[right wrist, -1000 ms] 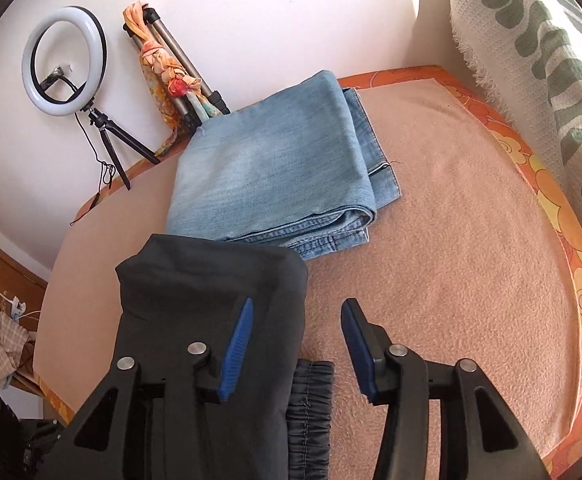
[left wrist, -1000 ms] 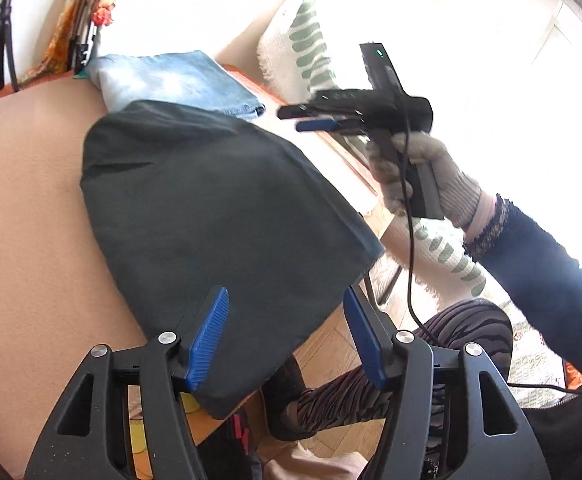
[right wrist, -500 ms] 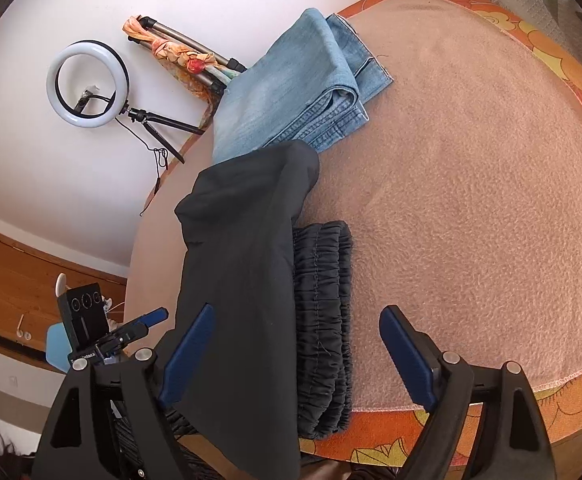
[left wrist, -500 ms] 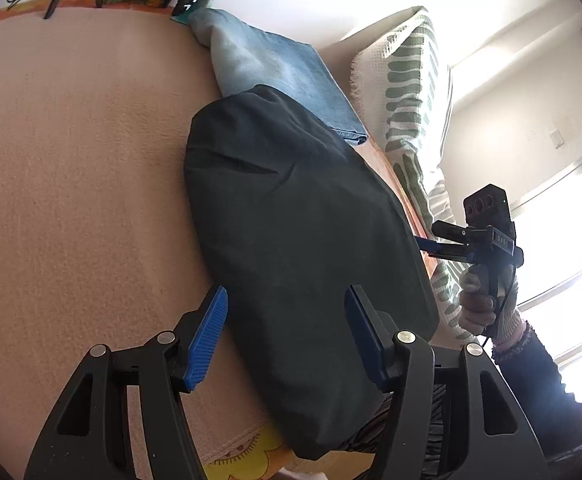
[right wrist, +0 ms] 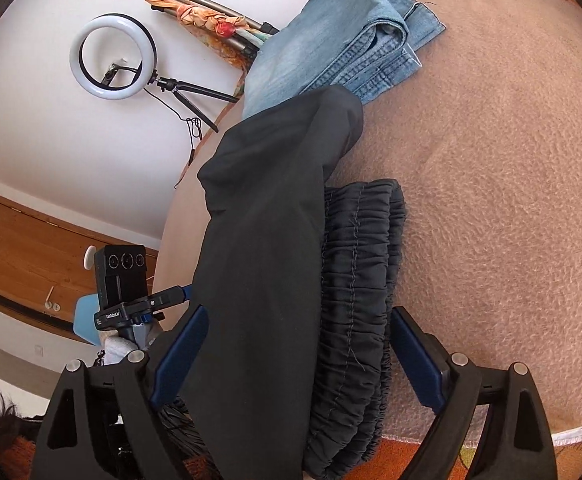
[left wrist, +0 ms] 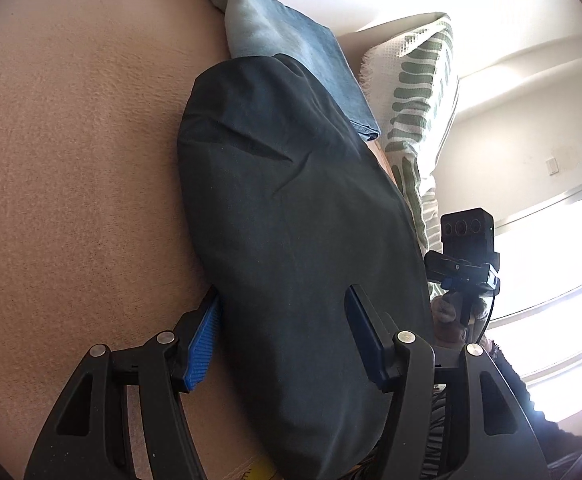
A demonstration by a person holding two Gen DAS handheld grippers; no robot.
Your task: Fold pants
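Dark grey pants lie folded lengthwise on the tan blanket, and their near end hangs over the bed's edge. My left gripper is open, low over that near end. Its left pad sits at the cloth's left edge and its right finger rests above the fabric. In the right wrist view the gathered elastic waistband shows beside the smooth top layer. My right gripper stands wide open, with both layers between its fingers and neither pad pressing on them.
Folded blue jeans lie beyond the pants, touching their far end. A white and green throw lines the right side. A ring light and a tripod stand by the wall. An orange floral cover shows at the bed's edge.
Both grippers have come down to the near end of the pants, which now lie between each pair of fingers. The right jaws have widened. The left gripper has rolled.
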